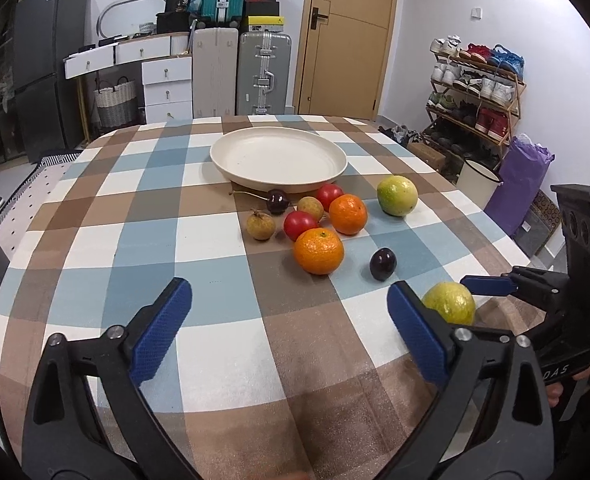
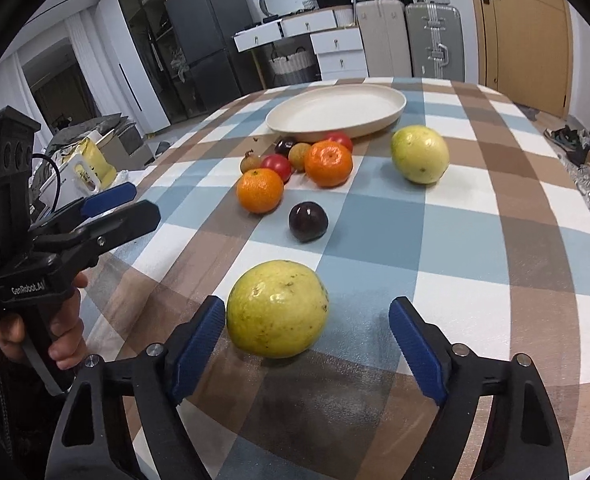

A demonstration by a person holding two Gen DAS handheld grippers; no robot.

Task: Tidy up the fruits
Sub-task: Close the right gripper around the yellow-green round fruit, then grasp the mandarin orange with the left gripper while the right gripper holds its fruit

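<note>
A cream plate (image 1: pixel 279 156) stands mid-table, empty. In front of it lie two oranges (image 1: pixel 318 251), two red tomatoes (image 1: pixel 299 225), two brown longans (image 1: pixel 260 225), a dark cherry (image 1: pixel 277 201) and a dark plum (image 1: pixel 383 264). One green guava (image 1: pixel 397 195) lies to the right. A second yellow-green guava (image 2: pixel 277 308) lies between the jaws of my right gripper (image 2: pixel 307 307). Its left pad (image 2: pixel 203 332) is at the fruit's side and its right pad stands well apart, so the gripper is open. My left gripper (image 1: pixel 291 304) hovers open over bare cloth, nothing between its fingers.
The table wears a brown, blue and white checked cloth (image 1: pixel 223 364). A hand (image 2: pixel 65 332) holds the left gripper at the table's left edge. Suitcases, drawers and a shoe rack (image 1: pixel 475 92) stand beyond the far edge.
</note>
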